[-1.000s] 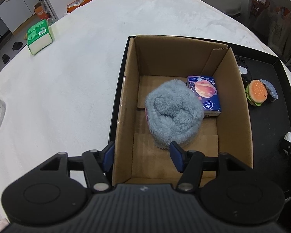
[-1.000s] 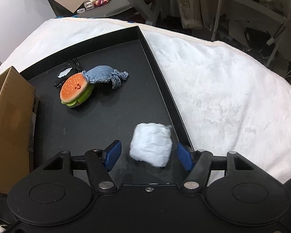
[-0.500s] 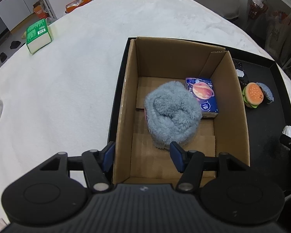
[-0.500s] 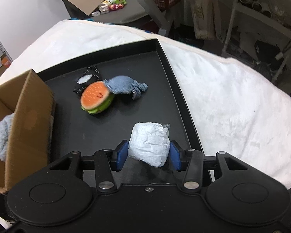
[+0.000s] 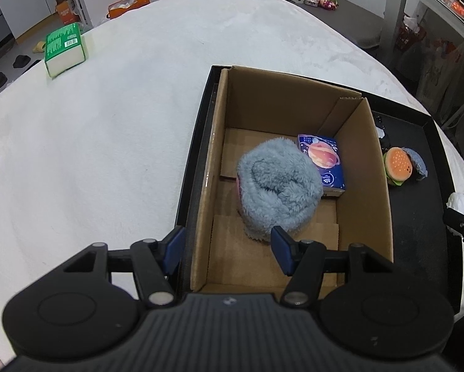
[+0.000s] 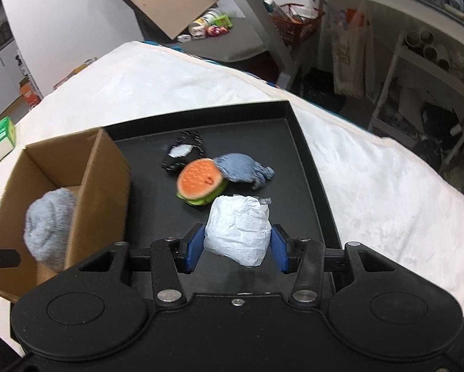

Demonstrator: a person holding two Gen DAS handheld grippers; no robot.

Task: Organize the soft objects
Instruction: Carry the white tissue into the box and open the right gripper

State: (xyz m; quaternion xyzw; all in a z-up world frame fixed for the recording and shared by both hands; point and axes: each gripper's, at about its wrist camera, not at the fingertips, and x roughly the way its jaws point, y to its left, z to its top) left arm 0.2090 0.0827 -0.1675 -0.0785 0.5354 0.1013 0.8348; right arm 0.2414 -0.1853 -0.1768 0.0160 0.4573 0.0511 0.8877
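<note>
Right claw (image 6: 236,249) pinching a white wad (image 6: 237,228), both blue pads pressed to its sides, jaws having just closed on it. Wad lifted clear of the black tray (image 6: 306,152), above the tray's near right part. Beyond the wad, on the tray: burger plush (image 6: 201,183), a grey-blue cloth (image 6: 242,172) touching its right side, and a black-and-white thing (image 6: 183,155) just behind, blurred. Left of these, a cardboard box (image 6: 106,186) standing in the same tray, open at the top.

Left claw (image 5: 227,249) spread, nothing between the pads, hanging over the near left corner of the box (image 5: 377,186); left pad outside the box's left wall, right pad above the box floor. Inside the box: a fluffy blue-grey bundle (image 5: 278,186) near the middle, and a small blue carton (image 5: 323,162) with a planet picture, touching the bundle's far right side and close to the right wall. Burger plush (image 5: 397,166) and grey-blue cloth (image 5: 417,164) seen past the box's right wall, on the tray (image 5: 417,114). Wad (image 5: 458,201) and part of the right claw visible at the right edge of the left wrist view.

Tray resting on a white fuzzy cover (image 5: 108,139) over the desk. Green-and-white pack (image 5: 64,49) well apart, at the far left of the cover.
</note>
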